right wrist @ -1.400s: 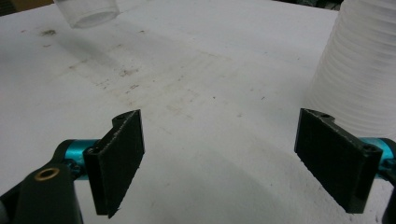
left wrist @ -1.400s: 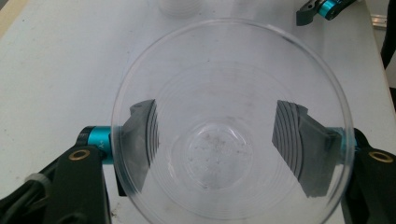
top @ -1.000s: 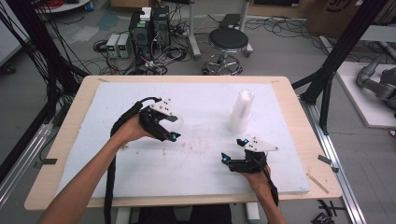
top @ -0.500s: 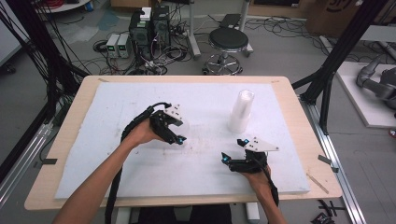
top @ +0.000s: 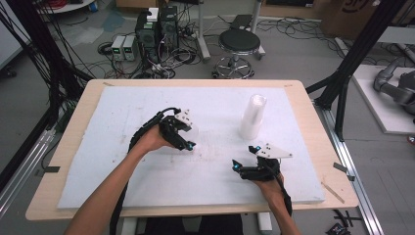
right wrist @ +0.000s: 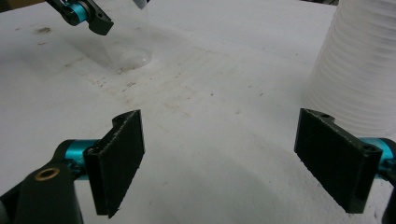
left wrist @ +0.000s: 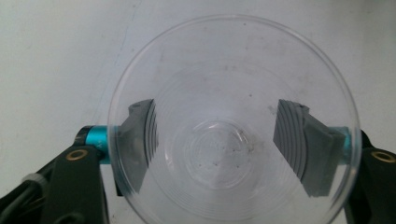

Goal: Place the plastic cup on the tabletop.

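A clear plastic cup (left wrist: 229, 140) stands upright on the white foam board (top: 122, 112), left of centre, and is seen from above in the left gripper view. My left gripper (top: 188, 146) reaches down around it, a grey pad (left wrist: 137, 140) lying against each side. Its jaws have just been opening, with the cup still between them. The right gripper view shows the same cup (right wrist: 126, 46) far off under that gripper's tip (right wrist: 84, 14). My right gripper (top: 243, 157) rests low near the board's front right, open and holding nothing (right wrist: 219, 158).
A tall stack of white cups (top: 252, 116) stands right of centre, close beyond the right gripper and near its right jaw (right wrist: 359, 70). The foam board lies on a wooden table (top: 313, 112). A stool (top: 238, 43) and electronics stand on the floor beyond.
The left hand has come down and forward with the cup, setting it on the board. The right gripper has kept still.
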Available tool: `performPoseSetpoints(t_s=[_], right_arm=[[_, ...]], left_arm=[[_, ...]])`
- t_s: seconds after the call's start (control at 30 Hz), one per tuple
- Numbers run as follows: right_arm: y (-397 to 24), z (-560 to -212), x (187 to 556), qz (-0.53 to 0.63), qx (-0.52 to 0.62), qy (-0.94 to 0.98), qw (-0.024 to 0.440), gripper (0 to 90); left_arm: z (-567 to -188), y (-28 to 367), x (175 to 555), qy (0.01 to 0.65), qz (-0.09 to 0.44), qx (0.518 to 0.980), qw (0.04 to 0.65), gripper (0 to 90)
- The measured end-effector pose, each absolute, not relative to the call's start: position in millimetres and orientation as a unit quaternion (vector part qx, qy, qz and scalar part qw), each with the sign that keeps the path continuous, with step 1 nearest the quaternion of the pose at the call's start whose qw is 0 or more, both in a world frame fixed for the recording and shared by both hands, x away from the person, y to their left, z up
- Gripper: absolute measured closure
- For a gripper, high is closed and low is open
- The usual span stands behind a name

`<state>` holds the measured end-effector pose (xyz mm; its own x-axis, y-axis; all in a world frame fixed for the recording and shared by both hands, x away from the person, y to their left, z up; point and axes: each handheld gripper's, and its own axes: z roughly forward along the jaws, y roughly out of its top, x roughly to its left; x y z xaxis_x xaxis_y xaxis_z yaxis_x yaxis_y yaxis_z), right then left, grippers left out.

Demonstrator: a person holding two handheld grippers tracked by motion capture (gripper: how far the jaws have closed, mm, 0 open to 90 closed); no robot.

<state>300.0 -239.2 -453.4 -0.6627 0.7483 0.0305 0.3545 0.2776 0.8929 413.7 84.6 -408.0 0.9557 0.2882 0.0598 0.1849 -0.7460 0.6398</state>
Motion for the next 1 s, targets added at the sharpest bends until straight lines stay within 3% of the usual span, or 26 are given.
performPoseSetpoints(t_s=[0.13,0.63,1.0], right_arm=[[-239,-453,300,0.485,0.358,0.772,0.202,16.0],[-240,-454,301,0.486,0.358,0.773,0.195,15.9],[-242,-454,301,0.493,0.355,0.77,0.193,15.9]], left_arm=[[-415,85,416,0.154,0.081,0.927,0.333,11.7],[-423,109,404,0.173,0.068,0.906,0.38,11.7],[-424,168,361,0.233,0.116,0.848,0.462,11.8]])
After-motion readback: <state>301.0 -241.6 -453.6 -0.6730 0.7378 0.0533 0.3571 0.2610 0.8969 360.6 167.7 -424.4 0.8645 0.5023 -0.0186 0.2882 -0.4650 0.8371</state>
